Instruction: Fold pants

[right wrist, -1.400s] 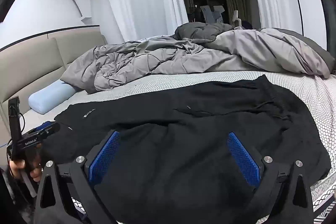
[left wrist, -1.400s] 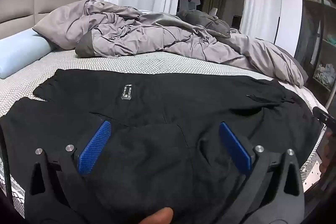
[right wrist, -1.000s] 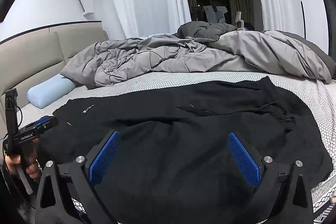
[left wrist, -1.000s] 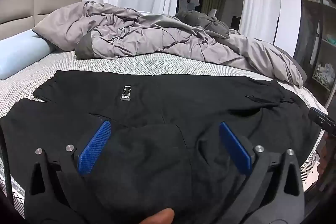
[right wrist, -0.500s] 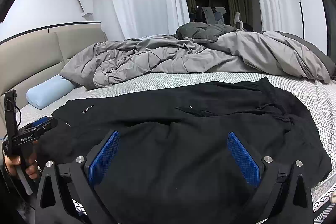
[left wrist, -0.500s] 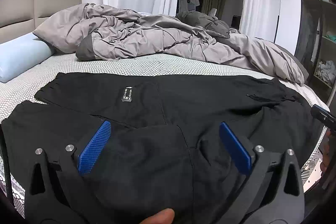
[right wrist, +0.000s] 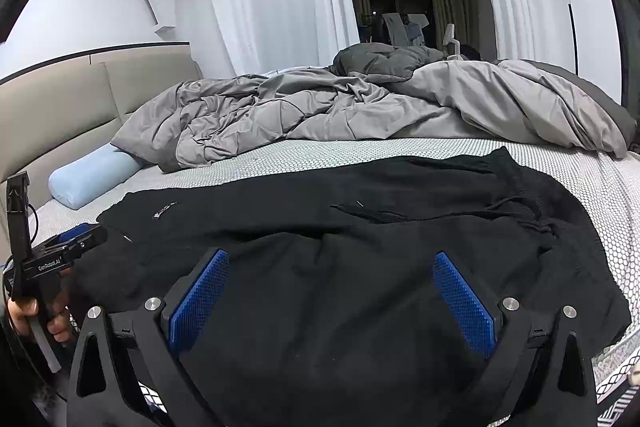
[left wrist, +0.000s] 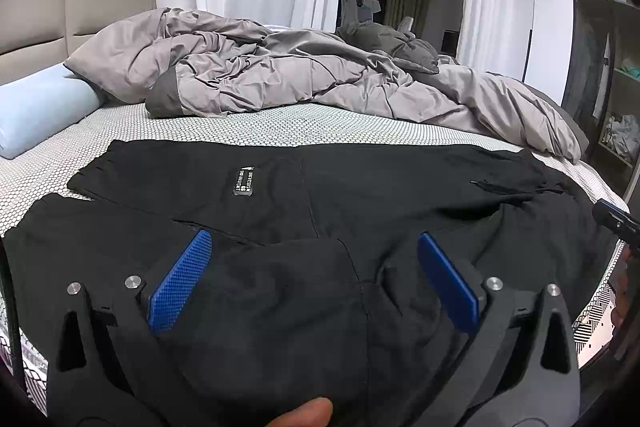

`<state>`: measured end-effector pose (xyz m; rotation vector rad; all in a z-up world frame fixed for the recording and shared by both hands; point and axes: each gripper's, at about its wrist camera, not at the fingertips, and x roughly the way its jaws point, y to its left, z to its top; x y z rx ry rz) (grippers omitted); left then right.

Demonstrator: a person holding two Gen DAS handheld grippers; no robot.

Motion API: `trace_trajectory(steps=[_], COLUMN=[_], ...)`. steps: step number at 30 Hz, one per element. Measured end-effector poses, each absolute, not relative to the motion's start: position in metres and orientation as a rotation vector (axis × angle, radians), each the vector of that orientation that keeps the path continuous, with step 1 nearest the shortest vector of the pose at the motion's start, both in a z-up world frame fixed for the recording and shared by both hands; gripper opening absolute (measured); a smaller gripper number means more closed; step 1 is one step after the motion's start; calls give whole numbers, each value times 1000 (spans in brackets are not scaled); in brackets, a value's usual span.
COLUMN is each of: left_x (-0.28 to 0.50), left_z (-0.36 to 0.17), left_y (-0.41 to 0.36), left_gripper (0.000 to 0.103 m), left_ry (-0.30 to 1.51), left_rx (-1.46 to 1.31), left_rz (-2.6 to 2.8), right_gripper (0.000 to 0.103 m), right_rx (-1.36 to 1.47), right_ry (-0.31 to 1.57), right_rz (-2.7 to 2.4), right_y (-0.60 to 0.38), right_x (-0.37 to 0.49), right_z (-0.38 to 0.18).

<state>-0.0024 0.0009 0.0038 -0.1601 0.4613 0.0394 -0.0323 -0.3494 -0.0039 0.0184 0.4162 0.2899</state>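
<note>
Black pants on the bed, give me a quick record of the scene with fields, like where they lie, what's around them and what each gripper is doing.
item: black pants
state: spread flat across the near side of the bed, not yet folded
waistband: toward the right, drawstring lying loose
label: small patch on the far leg
behind: rumpled grey duvet, light blue pillow
left gripper: open, over the pants, holding nothing
right gripper: open, over the pants, holding nothing
</note>
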Motion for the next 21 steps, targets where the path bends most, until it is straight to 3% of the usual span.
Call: trace_trajectory(steps=[21], left_x=[-4], left_z=[5], left_y=[0], left_gripper=[103], left_ry=[459], left_rx=[-154], left_rz=[41], right_gripper=[103], right_rx=[23], right_ry=[415], right_rz=[287], right_y=[-352], right_x=[-31], right_z=[-6])
